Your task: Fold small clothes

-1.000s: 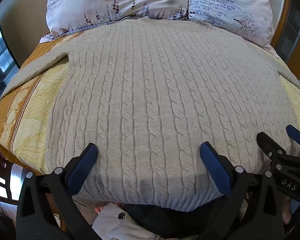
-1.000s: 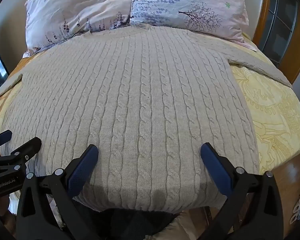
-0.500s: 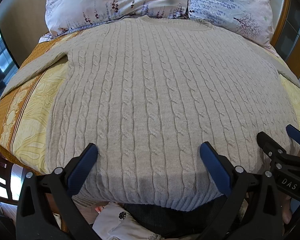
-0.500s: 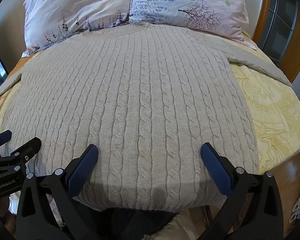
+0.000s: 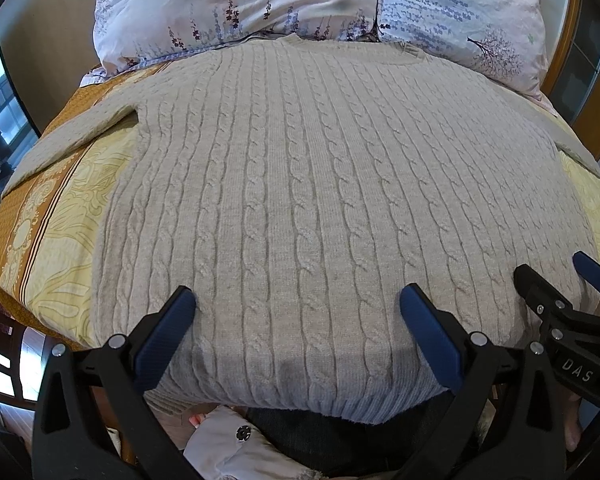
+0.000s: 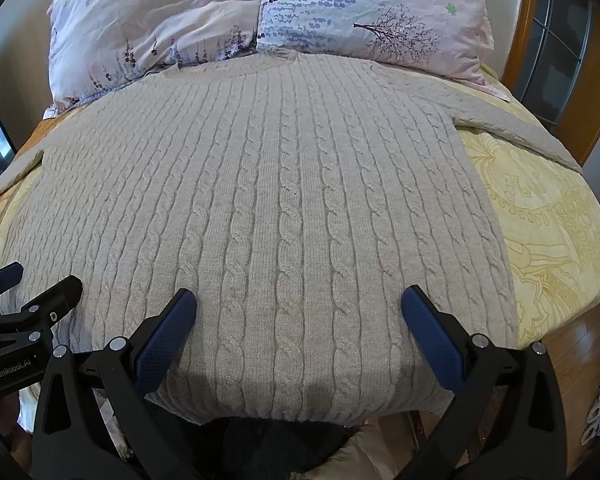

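A beige cable-knit sweater [image 5: 308, 184] lies spread flat on the bed, collar toward the pillows, hem at the near edge; it also shows in the right wrist view [image 6: 268, 200]. Its sleeves stretch out to the left [image 5: 72, 136] and to the right [image 6: 512, 128]. My left gripper [image 5: 298, 304] is open and empty, hovering over the left part of the hem. My right gripper [image 6: 299, 304] is open and empty over the right part of the hem. Each gripper shows at the edge of the other's view.
Two floral pillows [image 5: 236, 12] [image 6: 372, 12] lie at the head of the bed. The yellow patterned bedspread [image 6: 552, 232] shows on both sides of the sweater. A wooden headboard [image 6: 528, 20] stands at the right. Other clothing [image 5: 236, 440] lies below the near bed edge.
Both grippers have moved slightly forward over the sweater. The sweater has not moved and both grippers stay open.
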Demonstrator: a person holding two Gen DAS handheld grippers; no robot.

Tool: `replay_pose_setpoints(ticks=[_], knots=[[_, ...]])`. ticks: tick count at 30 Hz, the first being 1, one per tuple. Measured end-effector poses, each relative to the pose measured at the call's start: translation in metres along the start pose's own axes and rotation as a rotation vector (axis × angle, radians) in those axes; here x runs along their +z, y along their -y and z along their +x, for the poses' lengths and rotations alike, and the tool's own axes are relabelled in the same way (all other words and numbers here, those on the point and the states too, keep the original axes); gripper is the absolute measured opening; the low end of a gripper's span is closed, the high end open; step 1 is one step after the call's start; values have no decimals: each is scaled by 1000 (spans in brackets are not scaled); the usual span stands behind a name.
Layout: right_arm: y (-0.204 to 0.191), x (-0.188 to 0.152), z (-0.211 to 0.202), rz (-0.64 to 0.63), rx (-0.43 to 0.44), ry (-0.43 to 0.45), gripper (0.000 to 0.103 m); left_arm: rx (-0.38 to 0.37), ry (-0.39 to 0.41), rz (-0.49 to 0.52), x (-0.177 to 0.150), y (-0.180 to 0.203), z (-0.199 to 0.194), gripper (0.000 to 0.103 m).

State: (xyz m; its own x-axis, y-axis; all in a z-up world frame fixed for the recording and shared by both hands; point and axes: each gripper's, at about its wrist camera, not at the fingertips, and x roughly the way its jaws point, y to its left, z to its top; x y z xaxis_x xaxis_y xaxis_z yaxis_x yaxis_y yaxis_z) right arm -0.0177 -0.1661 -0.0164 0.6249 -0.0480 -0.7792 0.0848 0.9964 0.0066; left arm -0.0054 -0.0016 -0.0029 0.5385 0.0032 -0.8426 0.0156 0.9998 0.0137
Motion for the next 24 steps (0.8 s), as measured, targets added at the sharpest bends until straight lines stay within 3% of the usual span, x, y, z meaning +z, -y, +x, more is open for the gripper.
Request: replay_pose_setpoints(ticks=[24], knots=[[2,1,-3,0,0,16,102,4,11,-3,3,-2,-4,101]])
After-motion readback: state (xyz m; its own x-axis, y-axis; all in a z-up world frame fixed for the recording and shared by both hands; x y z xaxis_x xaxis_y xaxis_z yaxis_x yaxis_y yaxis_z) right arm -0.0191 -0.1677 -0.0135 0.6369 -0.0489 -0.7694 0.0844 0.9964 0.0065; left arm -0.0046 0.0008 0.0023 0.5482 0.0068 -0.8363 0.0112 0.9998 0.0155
